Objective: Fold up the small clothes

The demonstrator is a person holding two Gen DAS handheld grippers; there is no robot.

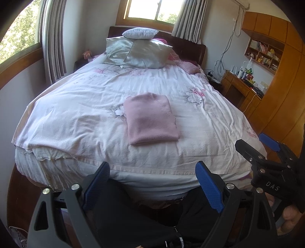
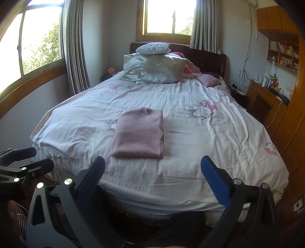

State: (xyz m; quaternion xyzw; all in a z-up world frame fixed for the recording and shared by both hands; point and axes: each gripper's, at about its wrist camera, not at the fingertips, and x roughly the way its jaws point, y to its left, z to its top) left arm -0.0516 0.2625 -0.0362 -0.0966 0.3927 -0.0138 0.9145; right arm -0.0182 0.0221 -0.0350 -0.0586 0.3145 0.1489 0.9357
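Already lying folded into a neat rectangle: pink knit garment (image 1: 151, 119), resting flat on the floral bedspread (image 1: 76, 114) around the middle of the bed, nearer the foot than the pillows (image 1: 141, 51). Showing squared edges and a doubled near edge, with no sleeve trailing out. Judging from that, looking finished for this piece; nothing else waiting unfolded on the cover, as far as either view shows. Possibly remaining: only tidying or setting the bundle aside.

Hovering off the near end of the bed, well apart from the garment: left gripper (image 1: 152, 183), jaws spread wide and gripping nothing. Hanging likewise beyond the bed's foot: right gripper (image 2: 152, 179), jaws released and empty, also showing at the right edge of the left view, with part of a hand behind it.

Standing beyond: dark headboard (image 2: 205, 59) at the far end, curtains and two windows (image 2: 167, 17), wooden desk (image 2: 266, 99) and shelves along the right wall.
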